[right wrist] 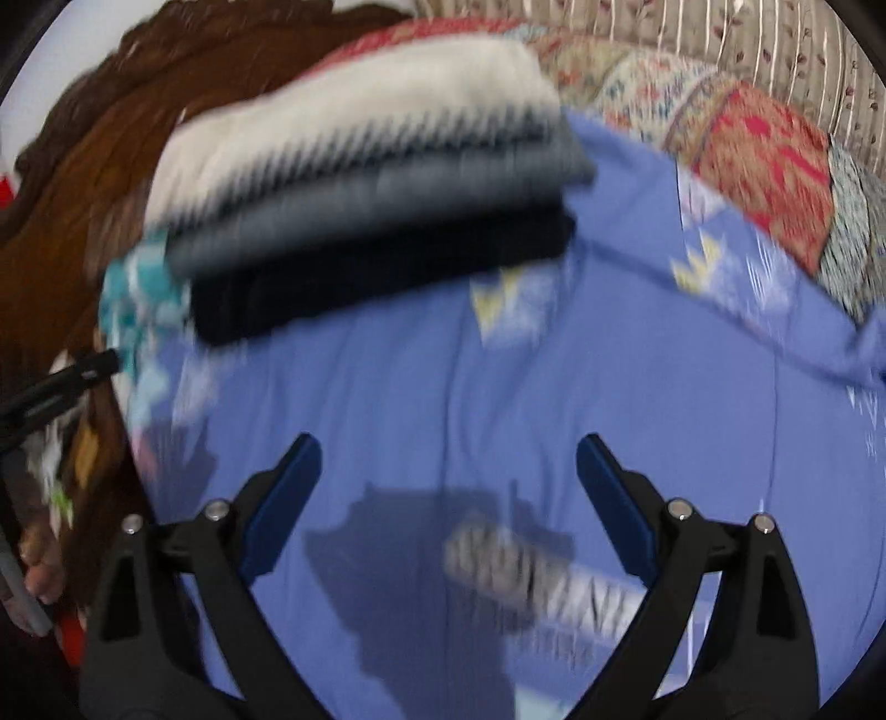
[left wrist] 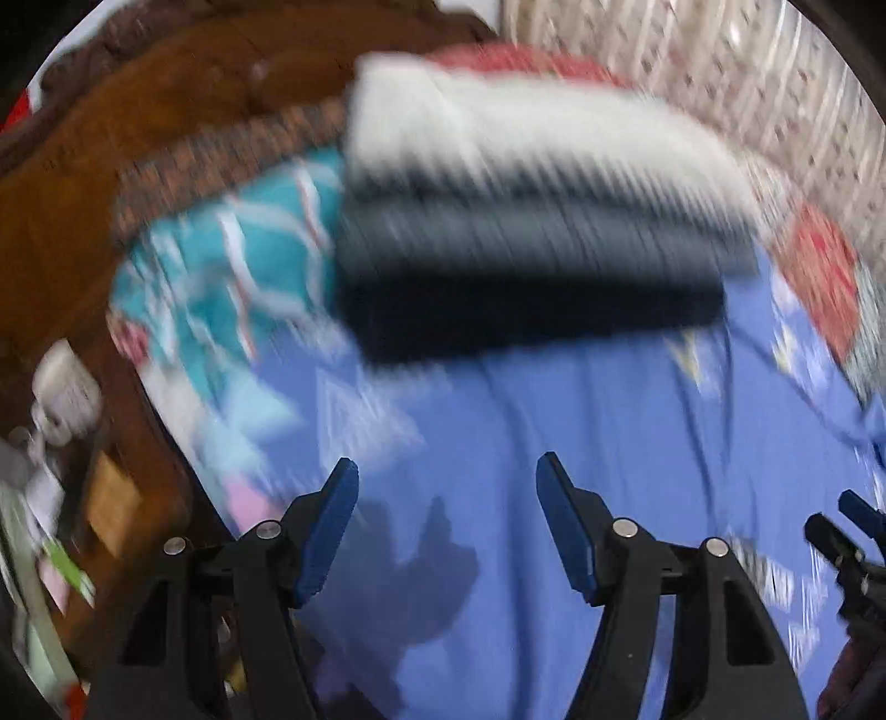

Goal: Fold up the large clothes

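You are over a bed with a blue bedsheet (left wrist: 609, 421) that has small white and yellow shapes on it, and a brown wooden headboard (left wrist: 111, 166) behind. Both pictures are blurry.

The folded garment (left wrist: 515, 221) lies at the far side of the sheet, near the headboard. It is a thick knit that goes from white to grey to black, and it looks like a sweater. It sits in a neat block, so the folding of this one seems done. It rests partly on a teal patterned cloth (left wrist: 221, 266) on its left.

Your left gripper (left wrist: 446, 476) is spread wide and holds nothing. It hangs over bare sheet, well apart from the garment. Your right gripper (right wrist: 448, 454) is spread wide too and grips nothing. Just under it lies a small black-and-white striped thing (right wrist: 531, 576), too blurry to name.

A red patterned quilt (right wrist: 758, 166) and a striped curtain (right wrist: 775, 44) are on the right.

My guess is you are between pieces. Next you need another big garment spread flat on the sheet. None is clear in these pictures, so look around for it first.
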`<state>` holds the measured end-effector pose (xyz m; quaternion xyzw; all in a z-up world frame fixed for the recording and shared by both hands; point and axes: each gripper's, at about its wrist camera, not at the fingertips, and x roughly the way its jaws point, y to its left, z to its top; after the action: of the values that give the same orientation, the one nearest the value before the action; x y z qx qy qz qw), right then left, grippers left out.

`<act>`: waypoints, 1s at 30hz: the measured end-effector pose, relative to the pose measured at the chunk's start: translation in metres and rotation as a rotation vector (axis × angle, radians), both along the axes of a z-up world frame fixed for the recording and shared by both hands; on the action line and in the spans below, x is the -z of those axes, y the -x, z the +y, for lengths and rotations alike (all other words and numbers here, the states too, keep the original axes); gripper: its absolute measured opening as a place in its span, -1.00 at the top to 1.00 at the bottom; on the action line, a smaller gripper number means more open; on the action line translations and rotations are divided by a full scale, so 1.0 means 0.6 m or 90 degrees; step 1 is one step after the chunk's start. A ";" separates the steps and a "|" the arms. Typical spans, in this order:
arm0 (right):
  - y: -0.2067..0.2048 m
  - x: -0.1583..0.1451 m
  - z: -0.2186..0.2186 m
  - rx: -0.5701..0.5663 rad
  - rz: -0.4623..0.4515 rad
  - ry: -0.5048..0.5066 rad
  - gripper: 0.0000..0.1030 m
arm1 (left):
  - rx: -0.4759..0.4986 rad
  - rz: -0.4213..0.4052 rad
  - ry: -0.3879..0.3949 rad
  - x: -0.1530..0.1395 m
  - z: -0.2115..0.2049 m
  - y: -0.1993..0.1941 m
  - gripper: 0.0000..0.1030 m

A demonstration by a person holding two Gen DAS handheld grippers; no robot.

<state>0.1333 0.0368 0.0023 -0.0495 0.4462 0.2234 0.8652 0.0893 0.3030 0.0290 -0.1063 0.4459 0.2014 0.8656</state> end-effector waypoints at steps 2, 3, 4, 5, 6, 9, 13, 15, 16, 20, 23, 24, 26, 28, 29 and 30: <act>0.047 0.011 -0.027 0.007 0.003 0.003 -0.74 | 0.021 0.022 -0.013 0.025 -0.047 0.025 -0.65; 0.071 0.015 -0.043 0.014 0.007 0.003 -0.74 | 0.029 0.027 -0.024 0.029 -0.063 0.032 -0.65; 0.093 0.018 -0.059 0.024 0.008 -0.001 -0.74 | 0.032 0.033 -0.041 0.032 -0.083 0.043 -0.65; 0.114 0.020 -0.075 0.040 0.009 -0.012 -0.74 | 0.035 0.033 -0.049 0.034 -0.097 0.052 -0.65; 0.128 0.023 -0.086 0.049 0.013 -0.023 -0.74 | 0.036 0.031 -0.052 0.034 -0.111 0.063 -0.65; 0.178 0.033 -0.118 0.072 0.022 -0.056 -0.75 | 0.042 0.036 -0.048 0.035 -0.143 0.085 -0.65; 0.224 0.033 -0.153 0.082 0.025 -0.091 -0.75 | 0.056 0.036 -0.065 0.034 -0.179 0.103 -0.65; 0.240 0.027 -0.170 0.087 0.019 -0.102 -0.75 | 0.061 0.030 -0.076 0.029 -0.195 0.116 -0.65; 0.248 0.023 -0.180 0.094 0.016 -0.106 -0.76 | 0.063 0.027 -0.078 0.027 -0.205 0.124 -0.65; 0.272 0.010 -0.206 0.112 -0.005 -0.120 -0.81 | 0.075 0.028 -0.062 0.028 -0.230 0.142 -0.66; 0.282 0.002 -0.215 0.121 -0.025 -0.112 -0.84 | 0.087 0.028 -0.056 0.028 -0.251 0.152 -0.67; 0.286 -0.001 -0.217 0.122 -0.032 -0.113 -0.85 | 0.090 0.026 -0.062 0.026 -0.260 0.156 -0.67; 0.290 -0.002 -0.221 0.123 -0.037 -0.115 -0.85 | 0.100 0.021 -0.067 0.022 -0.272 0.159 -0.67; 0.293 -0.002 -0.223 0.126 -0.039 -0.115 -0.86 | 0.104 0.019 -0.077 0.018 -0.284 0.161 -0.67; 0.293 -0.002 -0.225 0.127 -0.038 -0.115 -0.86 | 0.107 0.018 -0.079 0.017 -0.287 0.162 -0.67; 0.294 -0.001 -0.226 0.129 -0.037 -0.116 -0.87 | 0.110 0.018 -0.079 0.017 -0.290 0.162 -0.68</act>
<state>-0.0429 -0.0988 0.0028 0.0683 0.4015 0.1733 0.8967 -0.0078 0.1293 0.0189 -0.0109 0.4519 0.1551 0.8784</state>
